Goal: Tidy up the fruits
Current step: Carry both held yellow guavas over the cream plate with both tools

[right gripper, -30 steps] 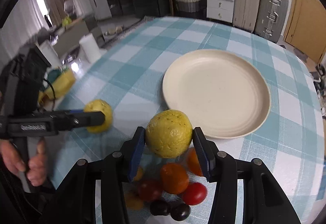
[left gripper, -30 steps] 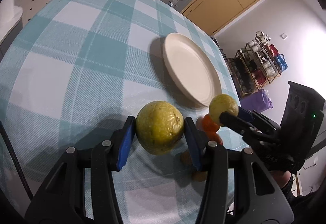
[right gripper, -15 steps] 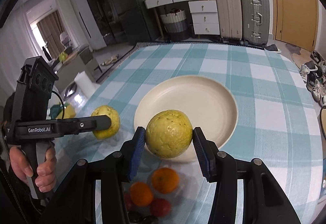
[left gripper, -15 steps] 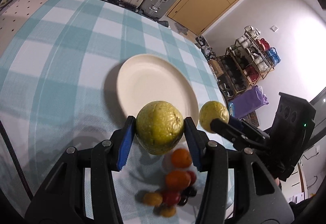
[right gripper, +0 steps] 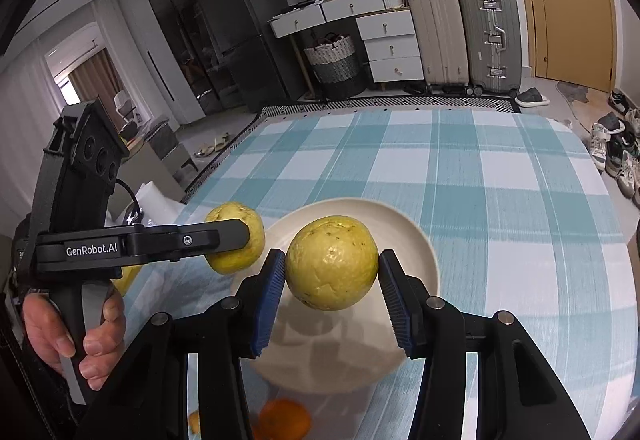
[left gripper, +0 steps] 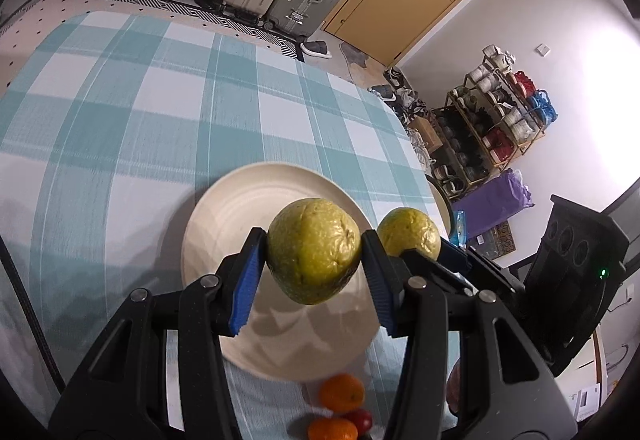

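Observation:
My left gripper [left gripper: 314, 272] is shut on a yellow-green guava [left gripper: 314, 250] and holds it above the cream plate [left gripper: 224, 240]. My right gripper [right gripper: 332, 282] is shut on a second yellow guava [right gripper: 332, 268], also above the plate [right gripper: 416, 236]. In the left wrist view the right gripper's guava [left gripper: 410, 232] hangs over the plate's right rim. In the right wrist view the left gripper's guava [right gripper: 236, 240] hangs by the plate's left rim. Small oranges [left gripper: 341, 392] and a red fruit [left gripper: 362, 420] lie on the cloth just in front of the plate.
The table has a teal and white checked cloth [right gripper: 480, 167]. An orange [right gripper: 284, 418] lies near the plate's front edge. Suitcases [right gripper: 488, 35] and drawers stand beyond the table's far edge. A shelf rack [left gripper: 496, 111] stands to the right.
Both grippers have moved forward and up with their guavas, from the fruit pile to above the plate. The small fruits have slipped toward the bottom of both views.

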The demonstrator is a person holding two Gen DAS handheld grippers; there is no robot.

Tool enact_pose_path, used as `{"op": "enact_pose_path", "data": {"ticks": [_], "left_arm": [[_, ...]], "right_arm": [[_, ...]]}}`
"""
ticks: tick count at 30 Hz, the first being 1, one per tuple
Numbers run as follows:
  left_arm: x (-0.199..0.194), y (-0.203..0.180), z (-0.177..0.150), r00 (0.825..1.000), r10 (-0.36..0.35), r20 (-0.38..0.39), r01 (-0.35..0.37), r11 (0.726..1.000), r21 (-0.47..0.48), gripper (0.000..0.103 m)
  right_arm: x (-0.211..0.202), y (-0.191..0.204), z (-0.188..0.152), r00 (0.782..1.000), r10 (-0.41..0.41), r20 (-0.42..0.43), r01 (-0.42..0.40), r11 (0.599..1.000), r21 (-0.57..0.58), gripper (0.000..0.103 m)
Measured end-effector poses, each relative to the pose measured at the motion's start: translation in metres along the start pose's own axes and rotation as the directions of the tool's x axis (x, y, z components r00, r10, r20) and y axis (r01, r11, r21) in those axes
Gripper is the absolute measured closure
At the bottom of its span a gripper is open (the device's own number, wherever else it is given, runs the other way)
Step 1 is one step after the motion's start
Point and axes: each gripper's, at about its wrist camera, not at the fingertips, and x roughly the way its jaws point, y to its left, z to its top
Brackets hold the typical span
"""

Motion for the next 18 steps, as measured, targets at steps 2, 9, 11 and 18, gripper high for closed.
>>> {"op": "enact_pose_path", "data": {"ticks": [2, 9, 11, 18], "left_arm": [[0.008, 0.001, 0.008, 1.0, 0.005, -0.005, -0.005, 1.0, 0.003, 0.057], [0.037, 0.013, 0.024, 1.0, 0.011, -0.023, -0.013, 0.998, -0.057, 0.057], [0.044, 0.017, 0.027, 0.999, 0.011, -0.031, -0.013, 0.998, -0.066, 0.057], [0.071, 0.03, 0.033, 0.998, 0.0, -0.064, -0.006, 0.995, -0.099, 0.057]], "right_arm": [[0.007, -0.003, 0.003, 1.0, 0.0, 0.006, 0.0, 1.0, -0.002, 0.054], [0.033, -0.01, 0.005, 1.0, 0.012, 0.018, -0.012, 1.0, 0.002, 0.054], [0.042, -0.009, 0.004, 1.0, 0.008, 0.01, -0.008, 1.0, -0.013, 0.054], [0.067, -0.021, -0.003, 0.999, -0.006, -0.033, 0.007, 1.0, 0.028, 0.054]]}}
